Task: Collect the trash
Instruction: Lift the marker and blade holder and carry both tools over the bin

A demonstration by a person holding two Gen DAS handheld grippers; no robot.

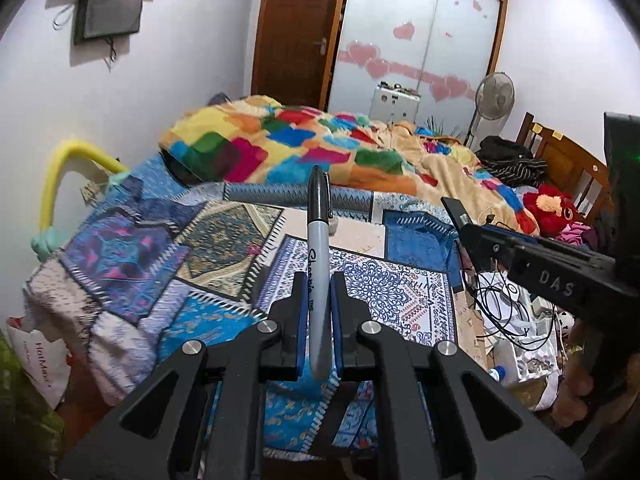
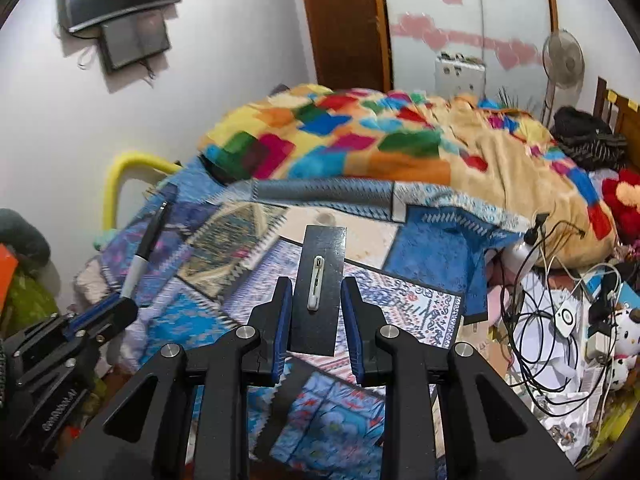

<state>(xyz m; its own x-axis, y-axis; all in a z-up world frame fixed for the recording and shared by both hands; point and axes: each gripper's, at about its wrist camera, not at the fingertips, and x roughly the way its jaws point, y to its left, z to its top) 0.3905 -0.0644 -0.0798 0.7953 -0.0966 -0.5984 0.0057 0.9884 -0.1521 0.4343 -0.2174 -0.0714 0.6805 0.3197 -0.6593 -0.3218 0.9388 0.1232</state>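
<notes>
so, left gripper (image 1: 316, 316): clenched on one marker (image 1: 318, 264), pinched at its lower half, capped end sticking up above the patchwork quilt (image 1: 224, 240).
right gripper (image 2: 316, 320): grasping one flat black card (image 2: 320, 292) with a small white clip-like piece on its face, held upright between the blue pads (image 2: 281, 320).
marker from the right side: seen left of the card, slanting up over the quilt's left edge.
surface: quilt on a bed, a grey roll (image 1: 296, 196) lying across it beyond the marker.
behind the quilt: one bright blanket (image 1: 320, 144), one brown door (image 1: 296, 28), one standing fan (image 1: 494, 94).
right of the quilt: tangled black cables (image 2: 536, 320), papers.
</notes>
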